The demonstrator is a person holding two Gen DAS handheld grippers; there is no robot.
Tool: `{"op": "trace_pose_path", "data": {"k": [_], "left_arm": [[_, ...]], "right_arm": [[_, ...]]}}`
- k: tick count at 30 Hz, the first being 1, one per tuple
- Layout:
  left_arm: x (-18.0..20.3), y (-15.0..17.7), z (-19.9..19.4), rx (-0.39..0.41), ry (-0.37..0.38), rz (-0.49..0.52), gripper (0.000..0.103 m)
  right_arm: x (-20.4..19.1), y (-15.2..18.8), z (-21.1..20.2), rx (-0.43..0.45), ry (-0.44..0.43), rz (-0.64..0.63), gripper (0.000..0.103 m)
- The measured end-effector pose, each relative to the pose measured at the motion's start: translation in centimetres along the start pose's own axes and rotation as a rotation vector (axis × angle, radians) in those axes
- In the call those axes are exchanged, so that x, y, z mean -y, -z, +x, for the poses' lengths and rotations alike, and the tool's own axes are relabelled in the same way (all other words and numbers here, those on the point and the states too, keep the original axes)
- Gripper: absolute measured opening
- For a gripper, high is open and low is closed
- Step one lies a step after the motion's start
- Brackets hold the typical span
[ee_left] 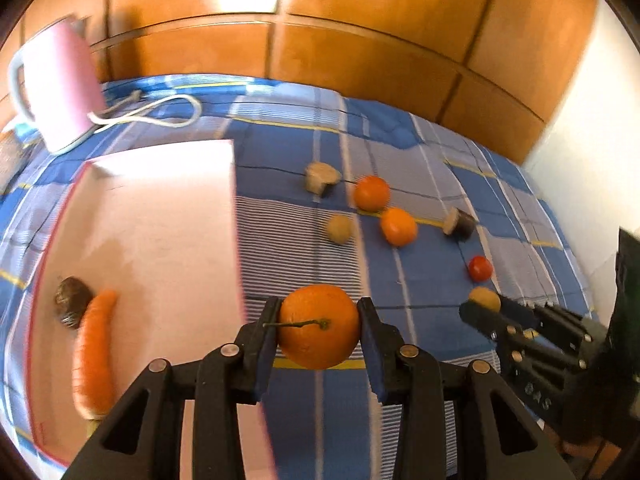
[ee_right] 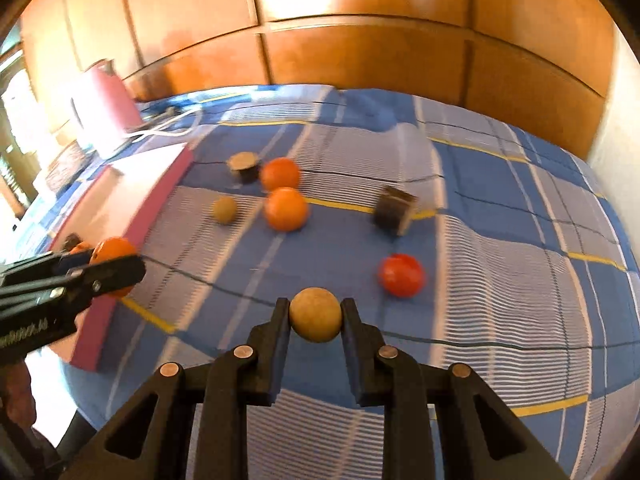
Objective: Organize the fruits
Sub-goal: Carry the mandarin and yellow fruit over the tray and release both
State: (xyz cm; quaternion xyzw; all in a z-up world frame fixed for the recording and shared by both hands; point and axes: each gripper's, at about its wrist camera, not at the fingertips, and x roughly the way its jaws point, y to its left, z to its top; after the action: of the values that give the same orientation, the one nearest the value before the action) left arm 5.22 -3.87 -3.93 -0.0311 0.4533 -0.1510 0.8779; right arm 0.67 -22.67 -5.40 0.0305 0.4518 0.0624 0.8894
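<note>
Orange sits clamped in the left gripper, just right of the tray; the right gripper pinches a tan ball, perhaps a potato. Both are round, so either could slip out and roll.

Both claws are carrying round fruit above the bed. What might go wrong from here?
1. The left gripper pinches the orange only at its two sides; a round fruit could slip and roll across the checked bedspread.
2. The right gripper holds the small tan ball-shaped fruit near its fingertips, so a jolt might free it.
3. The two grippers are close together and could bump on the way to the pink tray.
</note>
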Motion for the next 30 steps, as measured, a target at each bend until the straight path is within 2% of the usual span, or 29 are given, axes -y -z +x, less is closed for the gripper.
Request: {"op": "trace_pose_path", "data": {"k": [5, 12, 15, 17, 23, 30], "left_arm": [[-4.4, -0.9, -1.7, 0.051, -0.049, -0.106, 0.039], [-9.8, -1.0, -2.6, 0.067, -0.136, -0.22, 0.04], [-11.3, -0.7, -3.3, 0.082, -0.155, -0.27, 0.048], [-11.8, -0.4, -3.9, 0.096, -0.176, -0.273, 0.049], [-11.9, 0.4, -5.0, 0.107, -0.208, -0.272, 0.05], [-10.9, 0.9, -5.3, 0.114, -0.207, -0.252, 0.053]], "right_arm": [[-2.9, -1.0, -0.6, -0.005, -0.096, -0.049, 0.025], [-9.1, -3.3, -0.6, -0.026, -0.283, -0.167, 0.025], [-12.2, -4.2, 0.2, -0.042, -0.351, -0.207, 0.025], [-13.8, -4.4, 0.8, -0.06, -0.385, -0.21, 0.026], [-16.3, -3.7, 2.2, -0.093, -0.4, -0.211, 0.028], [-15.2, -2.6, 1.6, -0.082, -0.337, -0.196, 0.031]]}}
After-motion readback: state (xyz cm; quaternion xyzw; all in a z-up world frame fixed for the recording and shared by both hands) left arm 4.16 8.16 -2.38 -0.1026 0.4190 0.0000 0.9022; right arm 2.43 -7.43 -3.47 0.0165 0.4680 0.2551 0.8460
